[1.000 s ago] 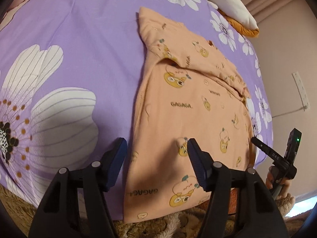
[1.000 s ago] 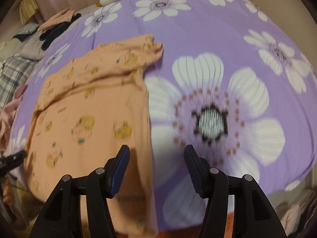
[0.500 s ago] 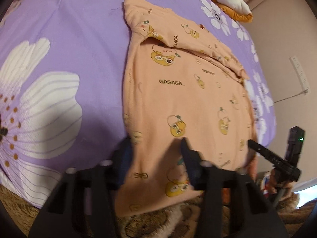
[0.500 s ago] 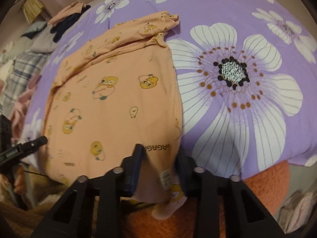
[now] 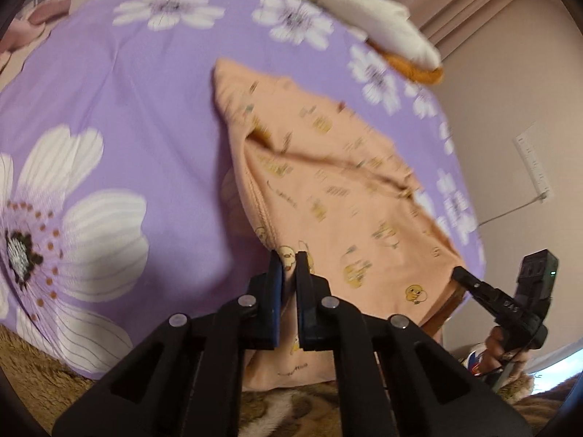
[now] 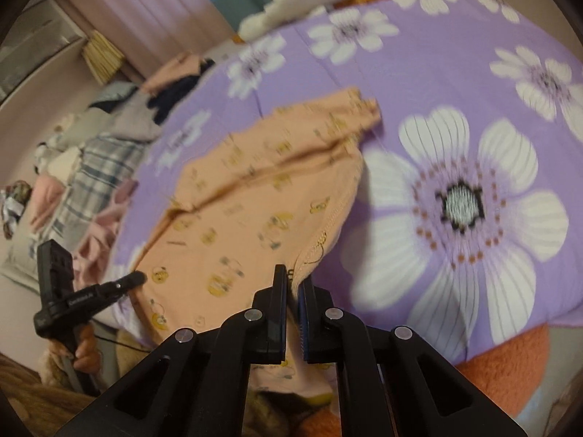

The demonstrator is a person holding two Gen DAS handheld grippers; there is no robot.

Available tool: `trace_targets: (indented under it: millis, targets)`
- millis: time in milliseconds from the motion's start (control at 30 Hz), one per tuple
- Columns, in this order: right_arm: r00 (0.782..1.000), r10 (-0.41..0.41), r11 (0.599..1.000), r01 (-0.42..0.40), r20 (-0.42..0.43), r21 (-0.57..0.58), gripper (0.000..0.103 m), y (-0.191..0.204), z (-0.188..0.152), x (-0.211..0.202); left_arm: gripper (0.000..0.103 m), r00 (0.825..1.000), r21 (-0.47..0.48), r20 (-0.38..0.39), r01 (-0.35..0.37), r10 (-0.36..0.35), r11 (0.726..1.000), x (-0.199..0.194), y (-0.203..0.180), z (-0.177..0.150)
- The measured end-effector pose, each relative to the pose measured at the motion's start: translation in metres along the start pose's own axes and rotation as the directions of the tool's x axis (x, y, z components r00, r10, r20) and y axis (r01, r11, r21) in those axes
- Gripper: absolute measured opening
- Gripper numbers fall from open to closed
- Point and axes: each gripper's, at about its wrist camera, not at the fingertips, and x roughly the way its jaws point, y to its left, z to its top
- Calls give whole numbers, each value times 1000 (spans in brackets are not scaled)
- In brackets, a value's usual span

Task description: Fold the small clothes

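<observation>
A small orange shirt (image 5: 328, 189) printed with yellow ducks lies on the purple flowered bedspread (image 5: 127, 91), its near hem lifted off the bed. My left gripper (image 5: 289, 258) is closing its jaws on the hem's left corner, and fabric is pinched between the pads. In the right wrist view, my right gripper (image 6: 293, 273) is closing on the other hem corner of the shirt (image 6: 247, 204), also with cloth between the pads. Each view shows the other gripper at the hem's far end: the right gripper (image 5: 459, 273) and the left gripper (image 6: 136, 276).
A white and orange pillow (image 5: 364, 18) lies at the bed's far end. Several other clothes (image 6: 91, 167) are piled on the left in the right wrist view. An orange fuzzy blanket (image 6: 510, 357) hangs under the bedspread (image 6: 437, 73). A hand (image 6: 85, 349) holds the left gripper's handle.
Both grippers went from open over the hem to pinching its two corners. They have since risen, lifting the near edge of the shirt off the bed.
</observation>
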Motion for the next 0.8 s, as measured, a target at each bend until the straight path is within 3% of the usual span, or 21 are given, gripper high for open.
trace_targets:
  millis: [100, 233, 333, 433, 567, 600, 667, 733, 800]
  targets:
    - [998, 27, 1000, -27, 58, -9, 7, 7, 5, -17, 3, 999, 21, 42, 3, -4, 1000, -15, -8, 6]
    - [993, 61, 998, -60, 105, -9, 7, 9, 9, -32, 1, 992, 12, 82, 97, -98, 995, -39, -13, 10]
    - [990, 78, 997, -77, 116, -13, 7, 11, 10, -38, 1, 986, 25, 120, 118, -120, 993, -55, -17, 10]
    - [992, 56, 998, -52, 118, -34, 7, 15, 12, -34, 1, 990, 47, 123, 61, -66, 997, -50, -16, 10]
    - [995, 36, 999, -35, 92, -21, 7, 7, 10, -24, 3, 999, -3, 27, -30, 30, 1000, -20, 3, 3]
    - [996, 38, 999, -37, 86, -12, 7, 6, 10, -23, 7, 998, -10, 1, -63, 63, 998, -10, 9, -1]
    - [996, 31, 999, -30, 80, -10, 7, 4, 10, -22, 23, 996, -20, -32, -87, 87, 996, 3, 18, -8]
    - [997, 23, 1000, -22, 80, -13, 7, 4, 10, -22, 48, 993, -37, -73, -100, 97, 994, 15, 27, -13]
    - [997, 21, 1000, -20, 79, -14, 7, 5, 11, -22, 51, 988, -43, -106, -118, 113, 992, 26, 33, -18]
